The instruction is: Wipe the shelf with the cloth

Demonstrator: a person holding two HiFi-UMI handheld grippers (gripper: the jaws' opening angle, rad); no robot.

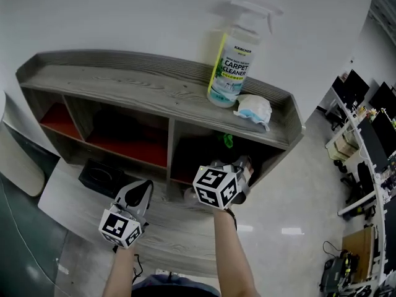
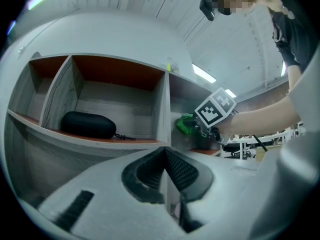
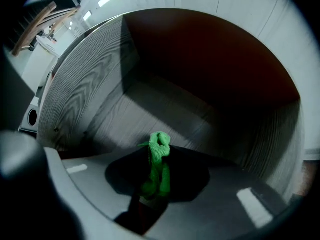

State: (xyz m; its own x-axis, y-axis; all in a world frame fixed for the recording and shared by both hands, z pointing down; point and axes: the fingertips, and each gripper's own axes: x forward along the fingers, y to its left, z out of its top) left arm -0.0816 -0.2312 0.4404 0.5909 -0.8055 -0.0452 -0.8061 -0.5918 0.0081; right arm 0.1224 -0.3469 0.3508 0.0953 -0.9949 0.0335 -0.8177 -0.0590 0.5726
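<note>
A grey wood shelf unit (image 1: 124, 82) with red-backed compartments stands against a white wall. My right gripper (image 1: 238, 166) reaches into the right-hand compartment (image 3: 165, 99), shut on a green cloth (image 3: 158, 166) that sticks up between its jaws; the cloth (image 1: 228, 140) (image 2: 186, 124) also peeks out in the other views. My left gripper (image 1: 141, 193) hangs in front of the unit's lower ledge, shut with nothing in it. In the left gripper view its jaws meet at the left gripper (image 2: 165, 176).
A spray bottle of carpet cleaner (image 1: 235, 57) and a crumpled white-and-blue cloth (image 1: 254, 109) sit on the shelf's top. A black case (image 2: 87, 125) (image 1: 104, 177) lies on the lower ledge at the left. Desks and chairs (image 1: 365, 159) fill the room at right.
</note>
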